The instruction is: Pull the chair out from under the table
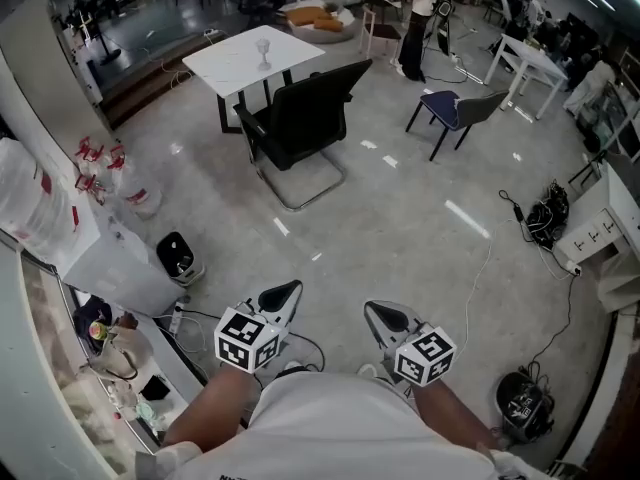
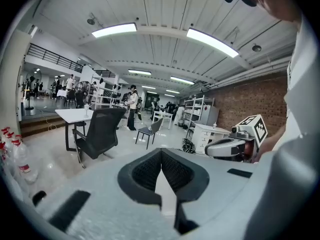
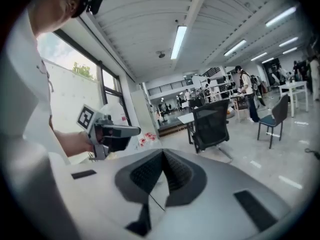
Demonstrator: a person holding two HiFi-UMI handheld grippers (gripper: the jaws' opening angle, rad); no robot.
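Note:
A black office chair [image 1: 300,118] stands across the room with its seat tucked under a white table [image 1: 240,60]. The same chair [image 2: 100,131] and table [image 2: 72,115] show small in the left gripper view, and the chair [image 3: 210,126] shows again in the right gripper view. My left gripper [image 1: 285,293] and right gripper [image 1: 380,315] are held close to my body, far from the chair. Both are shut with nothing between the jaws. In each gripper view the pads meet at the tip, at the left gripper [image 2: 161,151] and at the right gripper [image 3: 163,153].
A blue chair [image 1: 455,108] stands to the right of the table. Cables [image 1: 545,218] lie on the floor at the right. A small black bin [image 1: 178,256] and a cluttered counter [image 1: 60,298] sit at the left. A person [image 1: 415,13] stands far behind.

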